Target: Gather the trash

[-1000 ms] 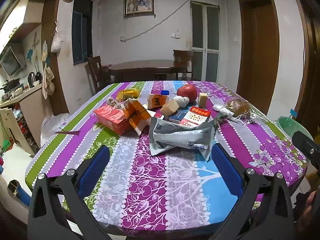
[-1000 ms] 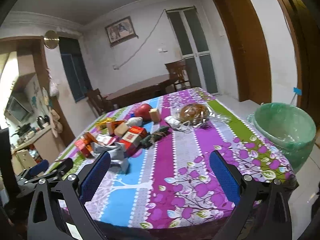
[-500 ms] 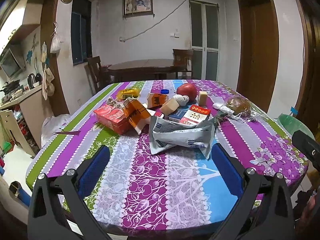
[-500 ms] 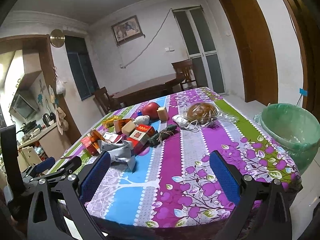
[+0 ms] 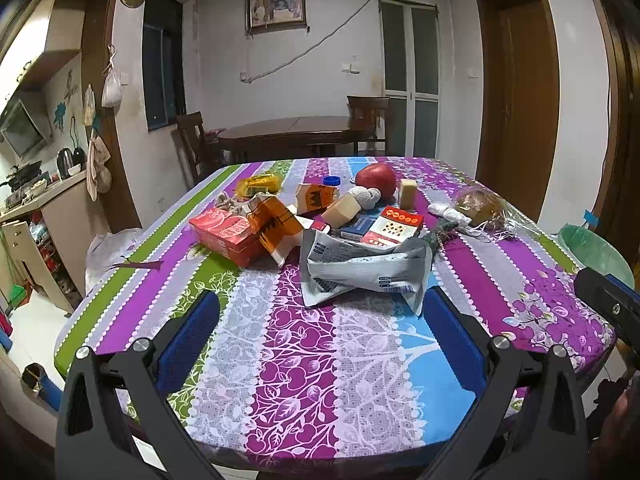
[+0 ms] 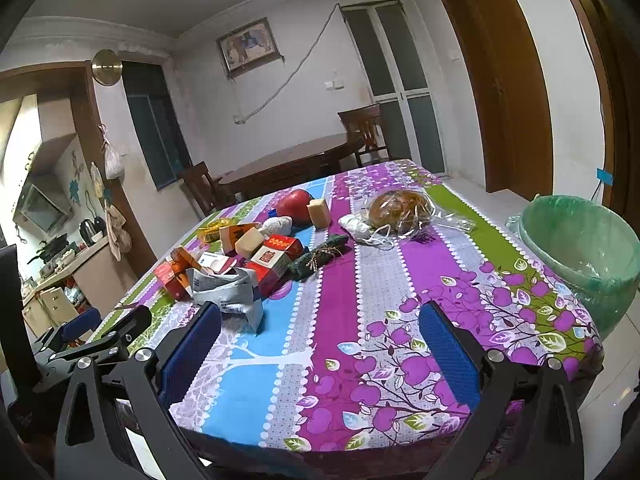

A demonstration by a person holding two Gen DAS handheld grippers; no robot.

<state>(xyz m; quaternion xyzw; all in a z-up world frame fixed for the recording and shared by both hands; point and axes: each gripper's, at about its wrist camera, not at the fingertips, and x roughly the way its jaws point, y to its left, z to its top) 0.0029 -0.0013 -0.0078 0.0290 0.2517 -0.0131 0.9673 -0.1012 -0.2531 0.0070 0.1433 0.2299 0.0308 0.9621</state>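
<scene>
A heap of trash lies mid-table on the flowered cloth: a crumpled grey wrapper (image 5: 362, 270) (image 6: 228, 290) nearest me, a red box (image 5: 226, 234), a torn orange carton (image 5: 276, 224), a red-and-white box (image 5: 396, 226) (image 6: 276, 258), a dark green packet (image 6: 320, 258), a white wad (image 6: 356, 226) and a clear bag with something brown (image 5: 482, 206) (image 6: 400, 208). A red apple (image 5: 376, 180) (image 6: 294, 204) sits behind. My left gripper (image 5: 320, 328) is open over the near edge, short of the wrapper. My right gripper (image 6: 320, 340) is open and holds nothing. A green-lined bin (image 6: 580, 248) (image 5: 592, 250) stands right of the table.
A dark wooden table (image 5: 292, 130) with chairs stands behind. A kitchen counter (image 5: 36, 204) with a kettle runs along the left wall. Brown doors (image 5: 516, 96) are on the right. The left gripper's body (image 6: 92, 344) shows at the lower left of the right wrist view.
The right gripper's view has tilted and drifted, bringing the table and bin slightly closer. The left gripper has barely shifted. Both stay open; nothing on the table has moved.
</scene>
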